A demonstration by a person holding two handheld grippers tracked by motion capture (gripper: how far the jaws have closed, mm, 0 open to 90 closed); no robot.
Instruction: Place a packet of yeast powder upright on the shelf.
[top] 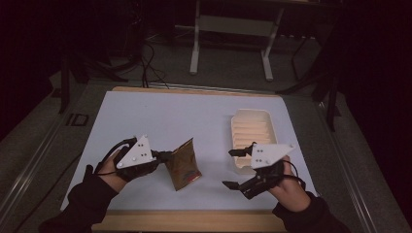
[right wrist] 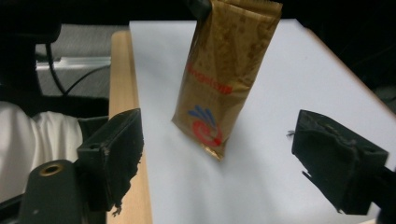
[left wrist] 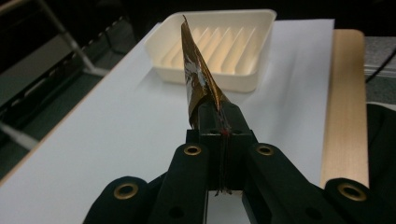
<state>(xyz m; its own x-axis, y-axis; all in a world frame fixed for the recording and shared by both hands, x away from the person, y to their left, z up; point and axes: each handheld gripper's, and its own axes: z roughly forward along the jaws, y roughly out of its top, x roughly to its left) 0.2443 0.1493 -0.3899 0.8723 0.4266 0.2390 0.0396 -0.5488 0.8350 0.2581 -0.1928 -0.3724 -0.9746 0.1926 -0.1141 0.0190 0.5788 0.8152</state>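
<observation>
The left gripper [top: 163,156] is clamped on one edge of a brown packet [top: 183,164], holding it upright near the table's [top: 160,111] front edge, its lower corner close to the surface. The right gripper [top: 232,168] waits with jaws apart beside a cream tray [top: 251,116] at the right edge. The packet looks picked up; moving it to the empty tray likely remains.

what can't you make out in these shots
- Red wording on the brown packet: blurred in the right gripper view.
- Packet's top corner: hidden inside the shut left hand-held gripper.
- Near end of the cream tray: covered in the high view by the right hand-held gripper.
- Background: too dark.
</observation>
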